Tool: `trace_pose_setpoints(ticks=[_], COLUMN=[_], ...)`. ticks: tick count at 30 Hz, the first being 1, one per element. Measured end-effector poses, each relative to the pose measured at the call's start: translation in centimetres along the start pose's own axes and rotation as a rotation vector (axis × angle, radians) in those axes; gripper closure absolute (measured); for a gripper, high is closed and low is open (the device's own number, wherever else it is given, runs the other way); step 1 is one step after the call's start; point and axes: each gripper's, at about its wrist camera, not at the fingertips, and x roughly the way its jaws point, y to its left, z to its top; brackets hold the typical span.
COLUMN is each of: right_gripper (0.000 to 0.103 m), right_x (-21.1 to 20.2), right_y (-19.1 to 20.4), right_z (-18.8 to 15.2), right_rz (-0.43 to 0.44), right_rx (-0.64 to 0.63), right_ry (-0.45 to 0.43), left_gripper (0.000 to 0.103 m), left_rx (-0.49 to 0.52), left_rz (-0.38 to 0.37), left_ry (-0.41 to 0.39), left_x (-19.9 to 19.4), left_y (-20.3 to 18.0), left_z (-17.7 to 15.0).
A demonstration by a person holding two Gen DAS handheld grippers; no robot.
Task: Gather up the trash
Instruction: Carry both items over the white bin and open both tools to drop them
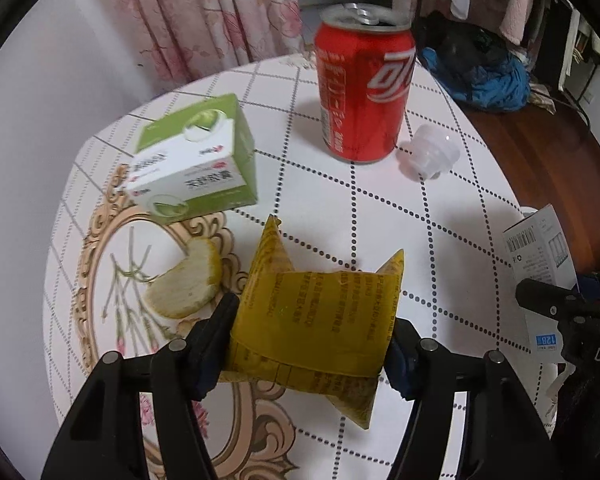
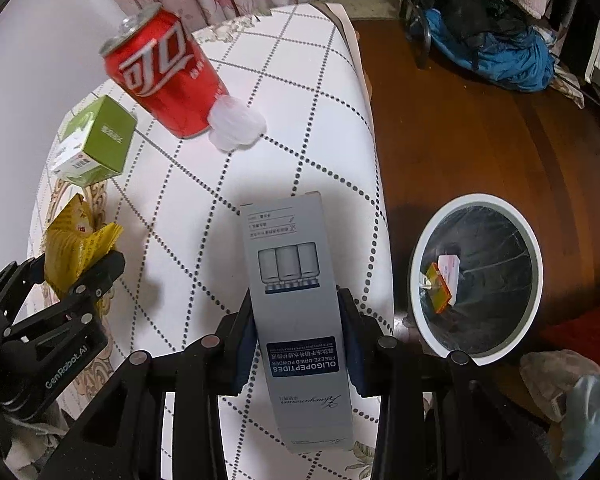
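My left gripper (image 1: pixel 312 344) is shut on a crumpled yellow wrapper (image 1: pixel 320 312), held just above the tablecloth; the same wrapper (image 2: pixel 72 248) shows at the left of the right wrist view. My right gripper (image 2: pixel 298 340) is shut on a tall grey-blue carton (image 2: pixel 296 304), lifted over the table's right edge; its end (image 1: pixel 540 252) pokes in at the right of the left wrist view. A red soda can (image 1: pixel 362 88) stands at the back. Beside it lies a clear plastic cap (image 1: pixel 428 152). A green and white box (image 1: pixel 196 160) and a piece of pale peel (image 1: pixel 188 284) rest at the left.
A white-rimmed bin (image 2: pixel 476 280) with a dark liner stands on the wooden floor (image 2: pixel 460 140) right of the table, a small orange box and a white card inside it. Pink curtains (image 1: pixel 204 12) hang behind the table. A blue and black bundle (image 2: pixel 488 48) lies on a chair beyond.
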Motion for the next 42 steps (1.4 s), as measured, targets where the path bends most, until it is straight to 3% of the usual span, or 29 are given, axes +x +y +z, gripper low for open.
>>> trace_pose_setpoints(ticks=[12, 19, 24, 28, 34, 42], right_gripper=[0.064, 0.064, 0.064, 0.064, 0.064, 0.064], right_x=[-5.9, -11.1, -13.1, -12.2, -7.2, -0.7], right_y=[-0.9, -6.0, -11.9, -18.1, -26.5, -32.3], right_z=[-1.2, -1.7, -2.6, -3.6, -4.3, -3.9], right_rz=[0.054, 0.067, 0.034, 0.005, 0.032, 0.081], right_rx=[0.004, 0.077, 0.148, 0.223, 0.351, 0.423], right_ry=[-0.135, -0.233, -0.255, -0.224, -0.125, -0.038], left_gripper=[0.041, 0.041, 0.041, 0.041, 0.041, 0.039], left_rx=[-0.052, -0.025, 0.017, 0.04, 0.048, 0.11], left_rz=[-0.019, -0.092, -0.171, -0.263, -0.419, -0.406], left_ry=[-0.11, -0.21, -0.226, -0.167, 0.017, 0.15], left_x=[-6.1, -10.9, -11.5, -9.2, -2.9, 3.0], left_y=[-0.5, -4.5, -9.3, -14.5, -22.2, -28.4], left_z=[-0.1, 1.8, 3.4, 4.6, 6.4, 7.7])
